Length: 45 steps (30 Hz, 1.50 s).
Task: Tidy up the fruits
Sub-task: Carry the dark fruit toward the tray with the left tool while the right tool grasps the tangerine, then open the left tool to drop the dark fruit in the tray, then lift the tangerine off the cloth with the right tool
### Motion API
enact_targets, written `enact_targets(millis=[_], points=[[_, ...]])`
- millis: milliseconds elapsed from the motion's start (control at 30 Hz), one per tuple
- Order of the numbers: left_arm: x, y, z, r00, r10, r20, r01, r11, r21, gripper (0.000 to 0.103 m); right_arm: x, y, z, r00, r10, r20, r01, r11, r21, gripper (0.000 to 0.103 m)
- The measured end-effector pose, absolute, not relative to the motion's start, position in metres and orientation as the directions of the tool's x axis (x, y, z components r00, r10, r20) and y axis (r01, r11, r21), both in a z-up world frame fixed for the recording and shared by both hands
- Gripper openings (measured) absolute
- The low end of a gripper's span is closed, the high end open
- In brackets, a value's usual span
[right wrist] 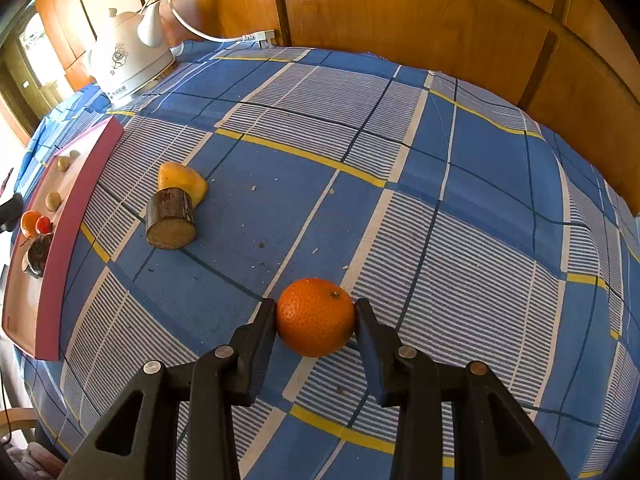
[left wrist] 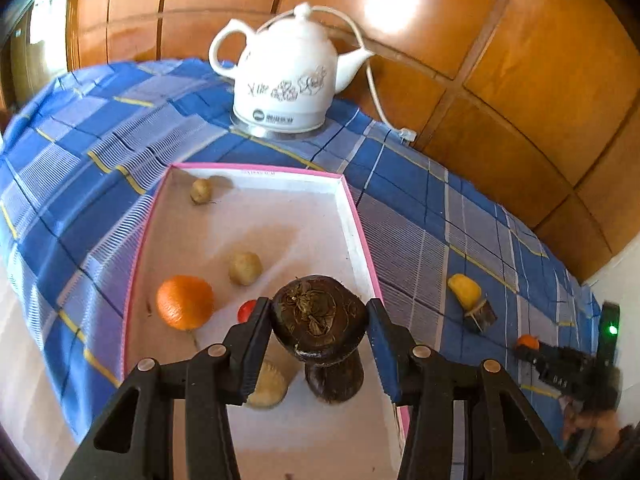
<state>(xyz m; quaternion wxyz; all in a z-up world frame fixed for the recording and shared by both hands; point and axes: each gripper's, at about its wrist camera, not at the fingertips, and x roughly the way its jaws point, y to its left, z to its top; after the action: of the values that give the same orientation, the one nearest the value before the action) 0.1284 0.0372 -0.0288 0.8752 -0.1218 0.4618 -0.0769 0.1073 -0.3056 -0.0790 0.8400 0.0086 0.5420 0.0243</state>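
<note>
A dark brown fruit is gripped by the left gripper over the pink-rimmed box, where an orange and small fruits already lie. A tangerine is clamped by the right gripper on the desk; a yellow fruit remains outside

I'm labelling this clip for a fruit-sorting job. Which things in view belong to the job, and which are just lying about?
Part of the job:
- pink-rimmed box
- dark brown fruit between the left tool fingers
- orange between the right tool fingers
- orange in the box
- yellow fruit on the cloth

Lying about:
- white kettle
- its cord
- checked cloth
- cut stalk piece
</note>
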Motion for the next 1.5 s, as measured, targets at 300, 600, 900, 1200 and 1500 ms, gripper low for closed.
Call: enact_targets(millis=[300,600,900,1200,1500], points=[[0.184,0.032,-0.048,0.541,-0.212,-0.814,-0.005,0.967,-0.255,0.048,0.108,-0.306,-0.079,0.41,0.05,-0.911,-0.033,0.999,0.04,0.039],[0.186,0.027,-0.052,0.568,-0.165,-0.806,0.013,0.981,-0.192,0.058,0.108,-0.306,-0.08,0.409,0.049,-0.911,-0.033,0.999,0.039,0.039],[0.133,0.033,-0.036,0.635,-0.059,-0.77,-0.05,0.992,-0.117,0.058,0.108,-0.303,-0.08,0.41,0.039,-0.911,-0.037,0.999,0.026,0.039],[0.092,0.026,-0.022,0.678,-0.066,-0.732,-0.007,0.995,-0.096,0.058,0.107,-0.302,-0.081,0.412,0.032,-0.911,-0.042,0.999,0.016,0.039],[0.065,0.017,-0.014,0.697,-0.085,-0.712,0.044,0.996,-0.076,0.058,0.105,-0.3,-0.08,0.414,0.021,-0.91,-0.047,0.999,0.001,0.039]])
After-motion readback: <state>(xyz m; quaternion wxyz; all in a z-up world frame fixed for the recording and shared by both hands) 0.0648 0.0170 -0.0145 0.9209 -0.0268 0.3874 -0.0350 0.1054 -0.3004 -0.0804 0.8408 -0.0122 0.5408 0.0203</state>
